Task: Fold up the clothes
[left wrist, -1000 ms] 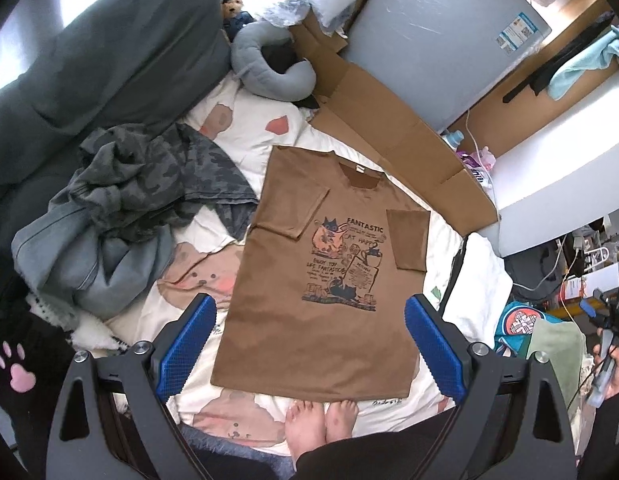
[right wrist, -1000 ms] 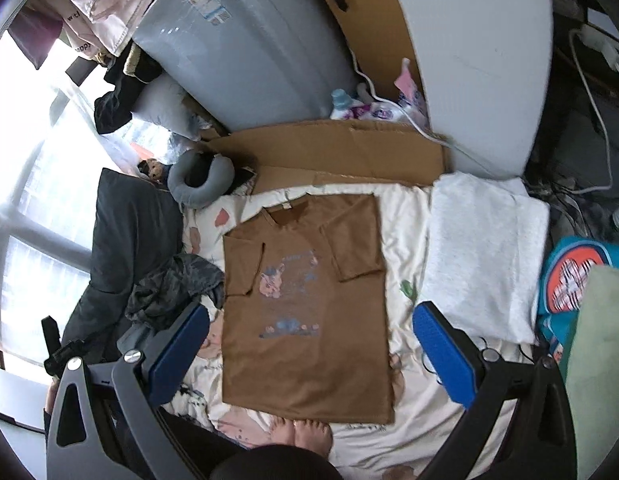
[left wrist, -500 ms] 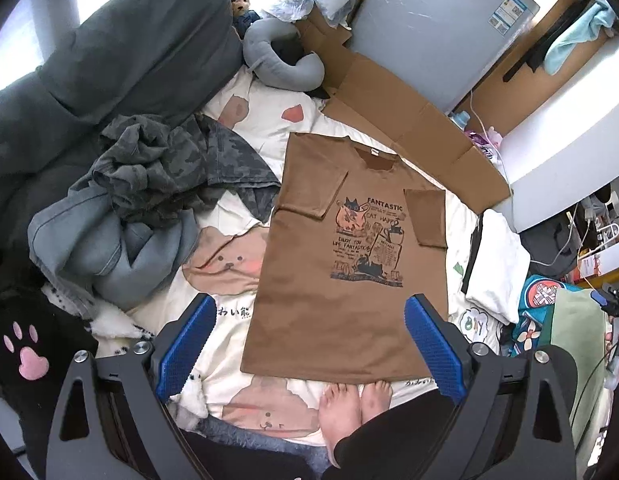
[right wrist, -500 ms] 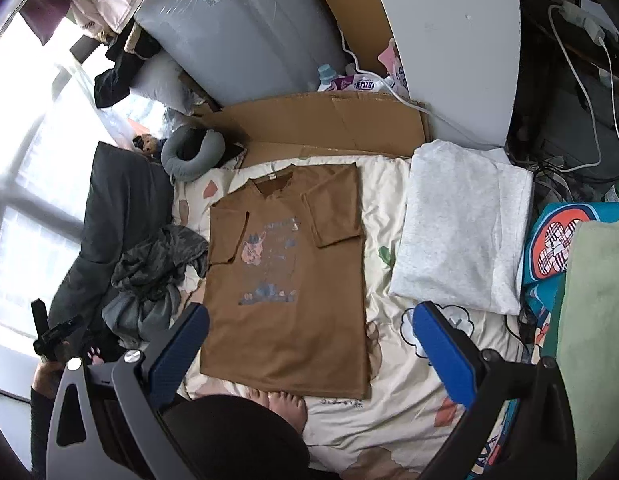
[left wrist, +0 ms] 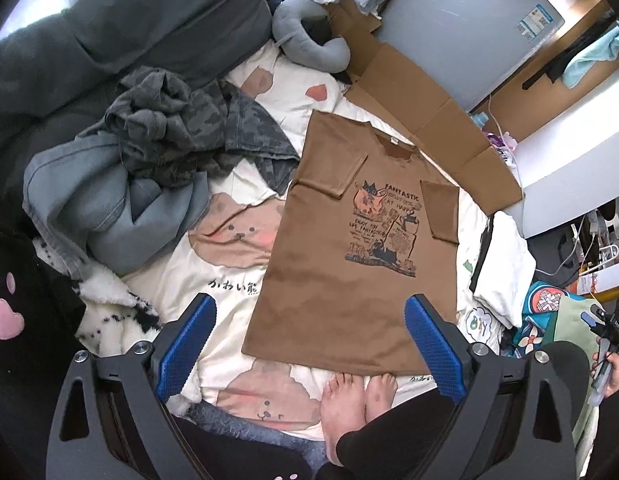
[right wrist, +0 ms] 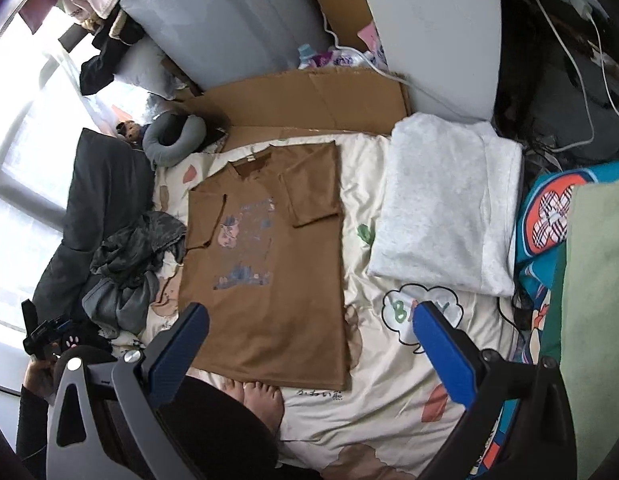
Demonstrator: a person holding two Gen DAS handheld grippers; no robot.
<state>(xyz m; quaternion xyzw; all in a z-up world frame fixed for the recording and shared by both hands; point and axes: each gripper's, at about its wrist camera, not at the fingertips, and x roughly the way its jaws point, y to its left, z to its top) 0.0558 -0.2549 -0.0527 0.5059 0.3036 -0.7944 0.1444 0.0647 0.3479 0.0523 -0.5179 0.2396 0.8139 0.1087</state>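
Brown cotton, the T-shirt (left wrist: 349,264) lies flat on the bedspread (left wrist: 229,292), print up, both sleeves folded inward, likely ready for its next fold. The left gripper (left wrist: 307,344) and right gripper (right wrist: 309,344) hang high above, jaws wide, holding nothing.

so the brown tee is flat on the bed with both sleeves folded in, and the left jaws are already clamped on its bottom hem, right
Not quite. The brown tee does lie flat on the bed with both sleeves folded in, but the left gripper is not clamped on the hem: its jaws stand wide open above the shirt, holding nothing. The left wrist view shows this.
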